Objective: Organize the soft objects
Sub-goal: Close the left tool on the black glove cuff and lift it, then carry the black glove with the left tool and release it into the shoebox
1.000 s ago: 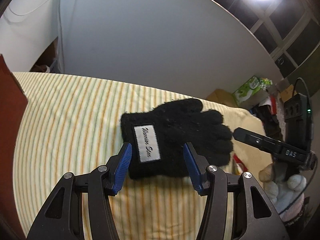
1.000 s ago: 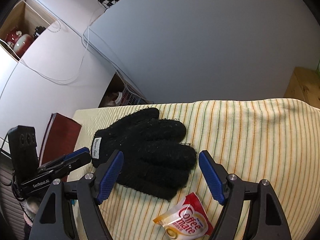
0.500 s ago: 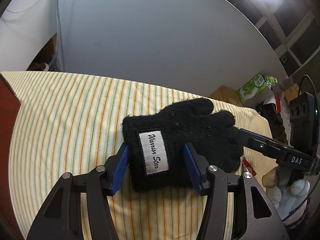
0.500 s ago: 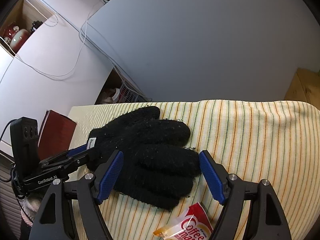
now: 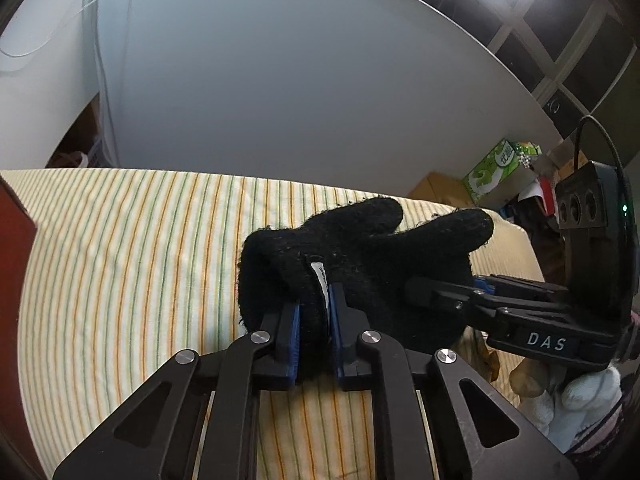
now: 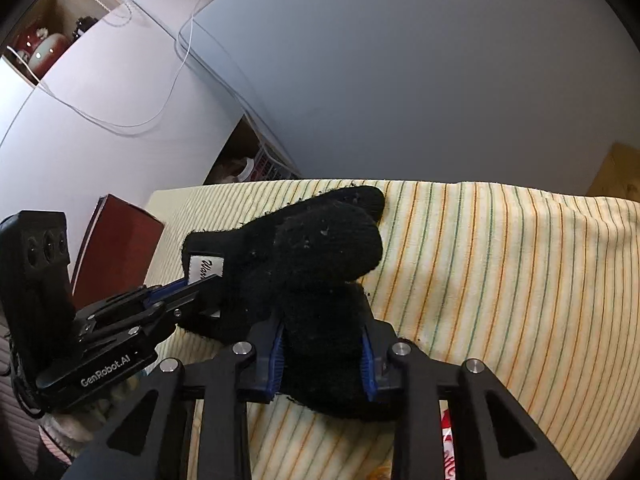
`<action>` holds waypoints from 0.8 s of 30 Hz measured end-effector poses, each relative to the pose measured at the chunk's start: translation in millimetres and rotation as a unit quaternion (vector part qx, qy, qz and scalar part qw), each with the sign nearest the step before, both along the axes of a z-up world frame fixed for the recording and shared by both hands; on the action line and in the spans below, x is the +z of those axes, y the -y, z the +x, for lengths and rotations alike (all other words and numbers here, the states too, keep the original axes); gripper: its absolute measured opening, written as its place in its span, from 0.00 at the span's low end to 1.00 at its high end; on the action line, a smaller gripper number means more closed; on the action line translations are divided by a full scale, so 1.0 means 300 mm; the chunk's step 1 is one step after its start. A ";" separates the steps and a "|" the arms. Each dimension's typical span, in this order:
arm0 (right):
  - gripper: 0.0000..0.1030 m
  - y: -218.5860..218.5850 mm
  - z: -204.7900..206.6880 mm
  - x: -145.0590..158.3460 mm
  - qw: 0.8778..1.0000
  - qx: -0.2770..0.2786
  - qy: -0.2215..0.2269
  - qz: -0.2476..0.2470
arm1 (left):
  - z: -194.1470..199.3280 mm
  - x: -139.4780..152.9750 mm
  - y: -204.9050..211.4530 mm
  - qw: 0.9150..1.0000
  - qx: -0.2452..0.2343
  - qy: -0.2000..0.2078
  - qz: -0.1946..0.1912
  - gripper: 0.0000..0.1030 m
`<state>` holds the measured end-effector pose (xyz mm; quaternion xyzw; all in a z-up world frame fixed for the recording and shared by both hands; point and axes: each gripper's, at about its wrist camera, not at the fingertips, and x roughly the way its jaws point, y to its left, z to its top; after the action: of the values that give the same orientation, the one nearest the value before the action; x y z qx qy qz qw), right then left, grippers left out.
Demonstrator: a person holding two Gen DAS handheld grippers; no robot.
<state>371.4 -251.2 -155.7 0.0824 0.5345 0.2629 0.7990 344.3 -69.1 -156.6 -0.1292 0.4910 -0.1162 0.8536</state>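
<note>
A black knit glove (image 5: pixel 360 248) with a white label (image 5: pixel 320 280) lies bunched up on a yellow striped cloth (image 5: pixel 120 260). My left gripper (image 5: pixel 314 312) is shut on its cuff, the label squeezed between the blue pads. The right gripper (image 5: pixel 440 292) comes in from the right at the glove's finger end. In the right wrist view the glove (image 6: pixel 320 248) is humped up, and my right gripper (image 6: pixel 322 344) is closing, its pads pressing on the bundled glove fingers. The left gripper (image 6: pixel 200 284) holds the cuff by the label (image 6: pixel 206 268).
A dark red book (image 6: pixel 116 248) stands at the cloth's left end. A coffee creamer packet (image 6: pixel 448 452) lies under my right gripper. A plush toy (image 5: pixel 560 392) and a green box (image 5: pixel 496 168) sit beyond the right edge. A grey wall rises behind.
Both grippers moved in over the flat glove and closed on it, the left on the cuff, the right on the fingers. The glove is now bunched up between them.
</note>
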 end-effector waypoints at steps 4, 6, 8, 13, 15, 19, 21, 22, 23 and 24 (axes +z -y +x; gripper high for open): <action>0.20 0.001 -0.031 0.025 1.000 -0.005 0.004 0.018 | -0.026 0.021 -0.022 1.000 -0.001 0.010 -0.011 0.11; 0.19 0.002 -0.057 0.054 1.000 -0.002 0.011 0.022 | -0.049 0.042 -0.036 1.000 -0.003 0.016 -0.019 0.10; 0.19 -0.003 -0.079 0.087 1.000 0.001 0.020 0.024 | -0.078 0.077 -0.050 0.999 -0.005 0.028 -0.024 0.10; 0.19 -0.039 -0.144 0.205 0.998 0.013 0.047 0.032 | -0.153 0.177 -0.103 0.998 -0.005 0.062 -0.028 0.09; 0.19 -0.068 -0.170 0.257 0.997 0.021 0.059 0.034 | -0.183 0.219 -0.132 0.997 -0.004 0.073 -0.027 0.08; 0.19 -0.158 -0.227 0.348 0.995 0.043 0.083 0.036 | -0.259 0.308 -0.211 0.994 0.007 0.103 -0.022 0.08; 0.19 -0.211 -0.254 0.388 0.994 0.056 0.092 0.037 | -0.304 0.350 -0.257 0.993 0.013 0.119 -0.019 0.08; 0.19 -0.244 -0.270 0.412 0.992 0.064 0.097 0.039 | -0.335 0.376 -0.293 0.991 0.018 0.128 -0.015 0.08; 0.19 -0.271 -0.283 0.429 0.991 0.072 0.101 0.040 | -0.354 0.390 -0.316 0.991 0.021 0.134 -0.013 0.08; 0.19 -0.314 -0.299 0.454 0.990 0.084 0.107 0.041 | -0.382 0.409 -0.350 0.990 0.026 0.141 -0.010 0.08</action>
<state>281.7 -157.1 -19.6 0.0414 0.4395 0.3582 0.8227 229.7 35.8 -33.9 -0.1329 0.3612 -0.1157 0.9157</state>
